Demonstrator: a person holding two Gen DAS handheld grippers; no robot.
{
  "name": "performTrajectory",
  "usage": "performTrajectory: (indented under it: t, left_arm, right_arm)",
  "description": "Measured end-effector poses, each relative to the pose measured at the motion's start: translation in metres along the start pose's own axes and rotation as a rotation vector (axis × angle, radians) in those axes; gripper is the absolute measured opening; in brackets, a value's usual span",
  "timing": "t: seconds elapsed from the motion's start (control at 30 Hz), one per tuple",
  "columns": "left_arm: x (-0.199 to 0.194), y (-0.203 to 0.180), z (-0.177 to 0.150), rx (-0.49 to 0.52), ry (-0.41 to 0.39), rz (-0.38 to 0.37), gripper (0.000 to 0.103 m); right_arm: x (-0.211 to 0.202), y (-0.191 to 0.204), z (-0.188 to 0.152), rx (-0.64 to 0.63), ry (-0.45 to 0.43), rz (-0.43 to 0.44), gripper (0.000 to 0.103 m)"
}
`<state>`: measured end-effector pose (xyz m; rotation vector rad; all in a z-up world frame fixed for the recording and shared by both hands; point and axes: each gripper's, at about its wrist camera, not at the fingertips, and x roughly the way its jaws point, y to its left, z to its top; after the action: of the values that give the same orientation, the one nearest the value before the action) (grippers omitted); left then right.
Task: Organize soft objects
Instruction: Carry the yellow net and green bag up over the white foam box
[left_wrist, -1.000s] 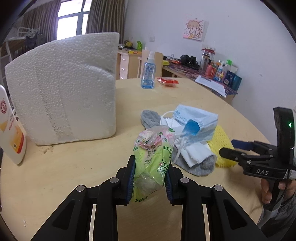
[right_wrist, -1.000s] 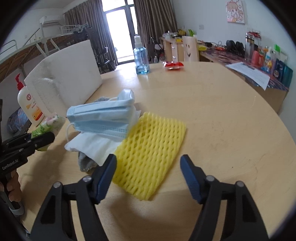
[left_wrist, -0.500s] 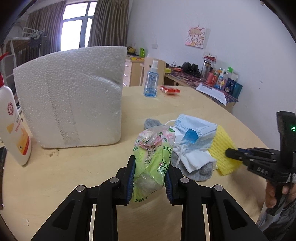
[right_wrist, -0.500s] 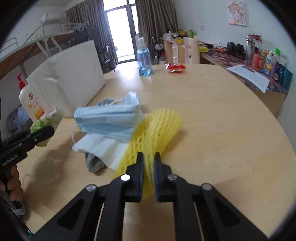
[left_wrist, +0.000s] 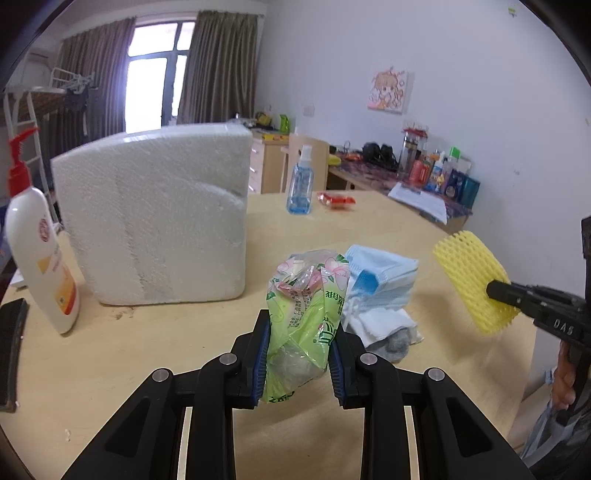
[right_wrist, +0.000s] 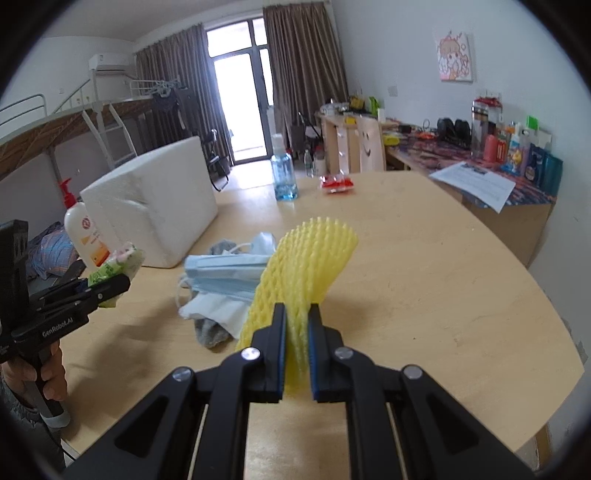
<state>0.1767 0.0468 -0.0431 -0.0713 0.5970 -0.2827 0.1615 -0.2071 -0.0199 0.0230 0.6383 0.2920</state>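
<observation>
My left gripper (left_wrist: 297, 341) is shut on a green plastic tissue pack (left_wrist: 306, 317), held above the wooden table (left_wrist: 147, 350); the same pack (right_wrist: 114, 267) shows at the left of the right wrist view. My right gripper (right_wrist: 296, 332) is shut on a yellow foam net (right_wrist: 303, 273), lifted off the table and folded over; in the left wrist view this yellow foam net (left_wrist: 471, 275) hangs at the right. Between them on the table lies a pile: blue face masks (left_wrist: 384, 275), a white cloth (left_wrist: 376, 321) and a grey sock (left_wrist: 393, 343).
A big white foam block (left_wrist: 155, 221) stands at the left, a white pump bottle (left_wrist: 37, 251) beside it. A blue spray bottle (left_wrist: 300, 184) and a red packet (left_wrist: 336, 199) sit at the far side. A dark flat object (left_wrist: 11, 347) lies at the left edge.
My right gripper closed on the yellow foam net and lifted it off the table. The left gripper, still holding the tissue pack, drifted slightly and rose a little.
</observation>
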Motion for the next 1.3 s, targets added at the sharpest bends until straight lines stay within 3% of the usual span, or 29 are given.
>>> performTrajectory:
  t: [0.67, 0.83, 1.3]
  left_arm:
    - [-0.1, -0.036, -0.015, 0.04, -0.156, 0.069, 0.03]
    - [-0.118, -0.042, -0.02, 0.041, -0.176, 0.139, 0.03]
    - [-0.168, -0.051, -0.03, 0.052, -0.28, 0.234, 0.03]
  right_arm:
    - [-0.059, 0.012, -0.01, -0.04, -0.15, 0.092, 0.013]
    - [-0.073, 0.02, -0.013, -0.06, -0.19, 0.105, 0.013]
    - [-0.098, 0.04, -0.015, -0.126, -0.286, 0.189, 0.013]
